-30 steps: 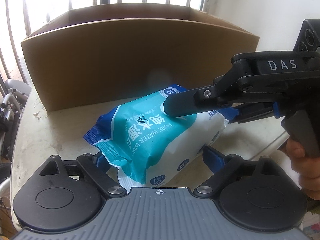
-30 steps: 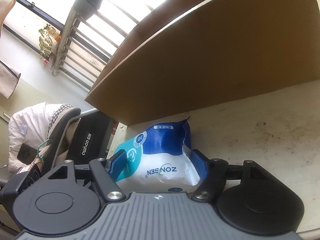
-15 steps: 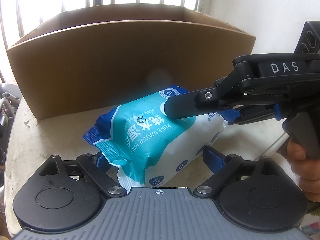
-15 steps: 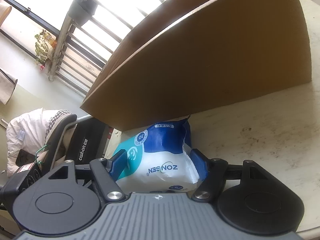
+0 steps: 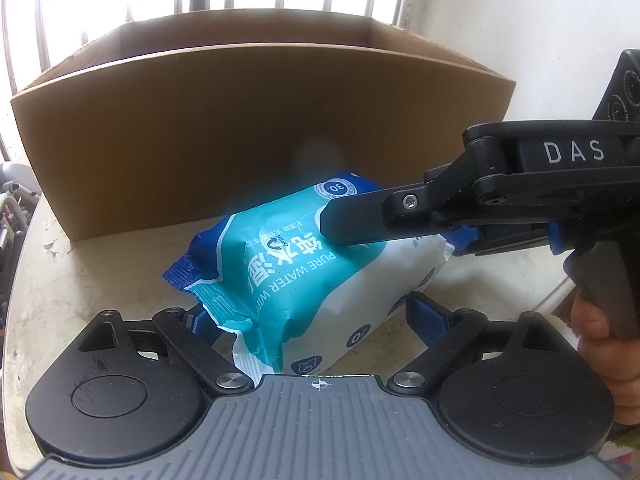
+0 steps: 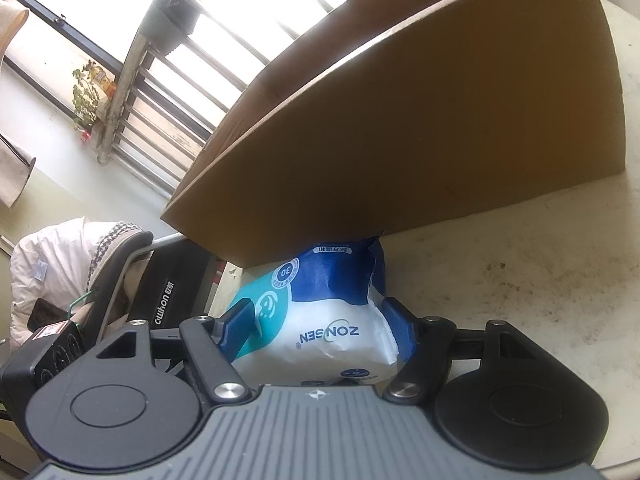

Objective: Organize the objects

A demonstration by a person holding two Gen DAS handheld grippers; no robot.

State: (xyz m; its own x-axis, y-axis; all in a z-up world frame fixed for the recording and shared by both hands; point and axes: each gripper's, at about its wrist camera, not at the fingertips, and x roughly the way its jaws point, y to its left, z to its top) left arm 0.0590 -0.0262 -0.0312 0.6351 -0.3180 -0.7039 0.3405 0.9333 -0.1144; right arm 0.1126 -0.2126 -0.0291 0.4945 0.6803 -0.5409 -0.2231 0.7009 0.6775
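Left wrist view: wet-wipes pack (image 5: 304,276) on bench (image 5: 100,276), against cardboard box (image 5: 240,128) front wall. Right hand-held gripper (image 6: 320,320) clamps pack end; left hand-held gripper (image 5: 312,316) straddles pack, contact unclear. Advise firm two-ended hold, lift clear over box wall.

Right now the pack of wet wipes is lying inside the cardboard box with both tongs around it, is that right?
Not quite. The pack of wet wipes lies on the table in front of the cardboard box, not inside it, as the left wrist view shows. Both tongs, left and right, are around it.
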